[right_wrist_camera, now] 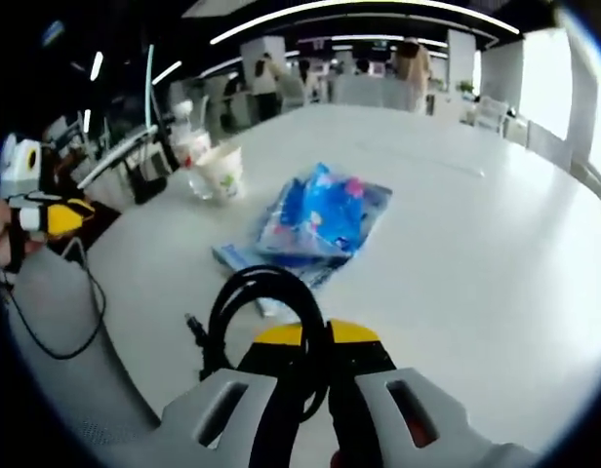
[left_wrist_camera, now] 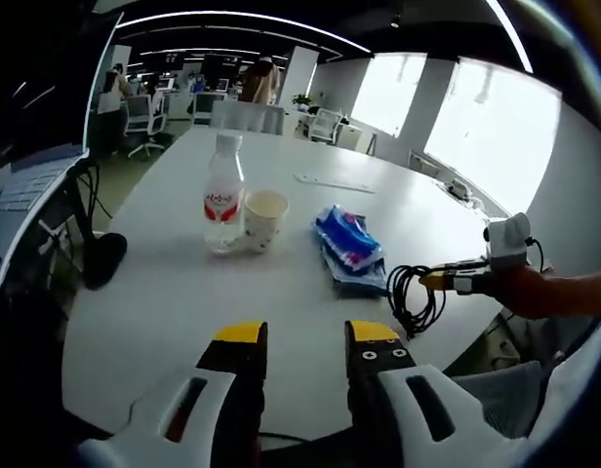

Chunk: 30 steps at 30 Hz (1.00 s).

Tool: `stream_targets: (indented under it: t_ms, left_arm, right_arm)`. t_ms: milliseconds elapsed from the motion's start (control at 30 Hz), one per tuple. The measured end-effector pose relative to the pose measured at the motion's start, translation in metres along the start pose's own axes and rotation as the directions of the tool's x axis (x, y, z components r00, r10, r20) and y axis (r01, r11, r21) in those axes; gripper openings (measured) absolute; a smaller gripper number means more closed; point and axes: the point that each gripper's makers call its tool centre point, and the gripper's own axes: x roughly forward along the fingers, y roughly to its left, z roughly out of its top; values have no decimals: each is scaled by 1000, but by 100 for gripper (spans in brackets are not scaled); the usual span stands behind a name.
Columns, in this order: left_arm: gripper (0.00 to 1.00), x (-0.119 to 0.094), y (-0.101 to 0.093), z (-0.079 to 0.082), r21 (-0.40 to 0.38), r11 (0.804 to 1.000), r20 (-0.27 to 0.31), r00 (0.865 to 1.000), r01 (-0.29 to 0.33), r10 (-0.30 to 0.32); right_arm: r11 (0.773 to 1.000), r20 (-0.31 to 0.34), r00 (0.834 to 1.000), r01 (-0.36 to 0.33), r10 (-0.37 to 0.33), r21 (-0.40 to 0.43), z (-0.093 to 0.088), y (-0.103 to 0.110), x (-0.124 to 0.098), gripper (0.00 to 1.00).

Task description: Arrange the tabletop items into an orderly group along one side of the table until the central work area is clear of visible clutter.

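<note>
Clearly the right gripper [right_wrist_camera: 315,336] has its jaws clamped on a coiled black cable [right_wrist_camera: 257,297], the loop standing up just ahead of the yellow tips; in the left gripper view that same cable [left_wrist_camera: 413,292] hangs near the table's edge, just beside the blue snack packet [left_wrist_camera: 349,249]. The left gripper [left_wrist_camera: 305,341] hovers over bare white table [left_wrist_camera: 164,302] with its jaws apart and nothing between them. A water bottle [left_wrist_camera: 223,195] and a paper cup [left_wrist_camera: 263,219] stand touching or nearly so, a little apart from the packet, so a group is already forming there. To do this step well, I would carry the cable low so its loose tail does not drag the packet, set it down flat close beside the packet, and release only once the coil rests, so it does not spring open across the middle of the table.
</note>
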Motion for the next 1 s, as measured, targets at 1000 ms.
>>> stream_targets:
  t_ms: [1000]
  left_arm:
    - [30,-3,-8,0,-7,1000,8,1000,-12,12]
  right_arm:
    - [986,-36,993,119,-116,114,-18,-72,-8,6]
